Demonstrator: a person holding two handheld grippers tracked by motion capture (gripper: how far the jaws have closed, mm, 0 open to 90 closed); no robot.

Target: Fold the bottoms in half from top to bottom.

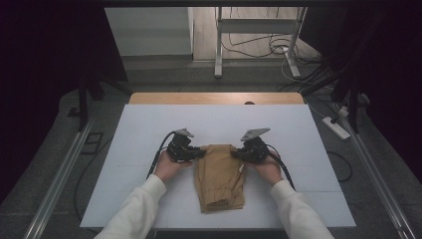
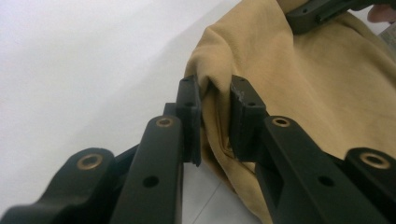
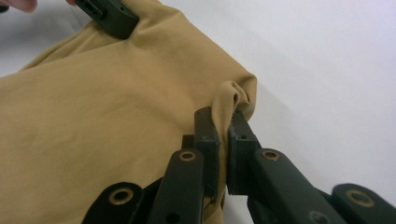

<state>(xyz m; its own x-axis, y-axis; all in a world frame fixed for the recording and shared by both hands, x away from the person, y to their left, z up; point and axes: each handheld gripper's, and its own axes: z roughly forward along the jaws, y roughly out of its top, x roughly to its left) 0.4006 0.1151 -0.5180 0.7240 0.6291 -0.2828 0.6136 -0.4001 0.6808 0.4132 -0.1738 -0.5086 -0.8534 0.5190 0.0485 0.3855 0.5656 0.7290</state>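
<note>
both jaw pairs pinch soft, light tan cloth at its far corners, left gripper looser, right gripper tight.

The folded garment lies on the desk, toward its near edge; the left gripper is at its far left corner; the right gripper at its far right.

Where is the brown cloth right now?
In the high view, the brown cloth lies folded on the white table, near its front middle, with the left gripper and right gripper pinching its far corners.
</note>
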